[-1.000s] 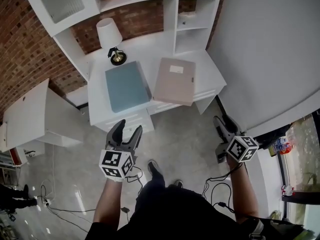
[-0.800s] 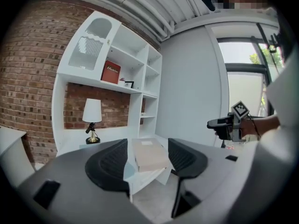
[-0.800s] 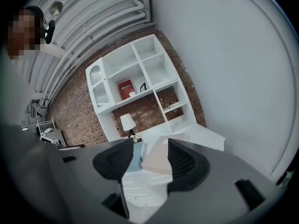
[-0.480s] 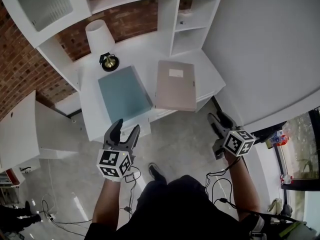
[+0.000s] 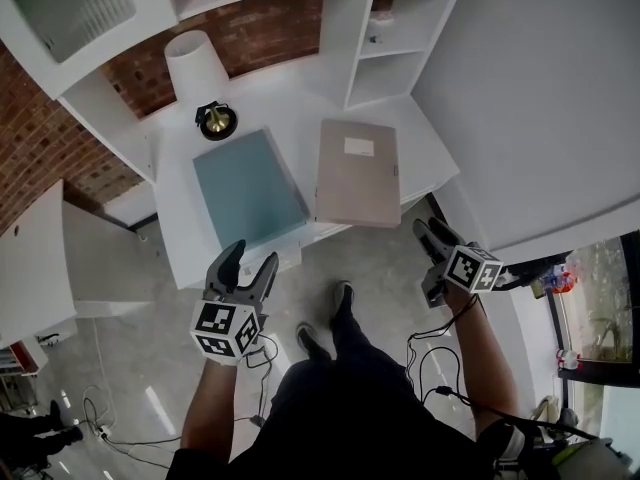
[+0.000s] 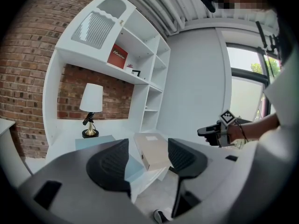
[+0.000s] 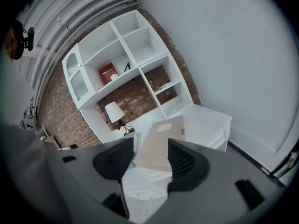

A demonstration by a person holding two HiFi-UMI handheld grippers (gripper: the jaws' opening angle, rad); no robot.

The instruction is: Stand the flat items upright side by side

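1. Head view
   - Fingers (image 5: pixel 232 264) of the left gripper (image 5: pixel 252 258) are spread apart with nothing between them. The gripper hangs over the floor, just short of the desk (image 5: pixel 290 98).
   - Right gripper (image 5: pixel 433 236) is also over the floor, off the desk's right corner. Its jaw state is hard to read from this view.
   - Blue folder (image 5: pixel 248 188) and beige folder (image 5: pixel 357 171) lie flat, side by side on the desk, close together. The lamp (image 5: pixel 195 63) stands behind the blue one. Neither item is upright yet.
   - The near edge of the beige folder appears to project past the desk front.

2. Left gripper view
   - Both pads are released and empty. The beige folder (image 6: pixel 150 154) shows through the gap, well beyond the jaws, and a strip of the blue folder (image 6: pixel 96 141) shows above the left pad.
   - The right gripper (image 6: pixel 212 131) is visible at right, apart from both items.

3. Right gripper view
   - Pads stand open and hold nothing. The beige folder (image 7: pixel 159 141) is lined up in the gap but is not touched.

4. Handling assessment
   - Both items look stiff, boxy and fairly light, with smooth covers that are likely to slip under a shallow pinch.
   - Recommended hold: pinch across the thickness at the near, overhanging edge, with the pads seated deep, then pivot the item up on its far edge.
   - Use the second gripper to brace the raised item, since a tall, thin item is likely to topple.
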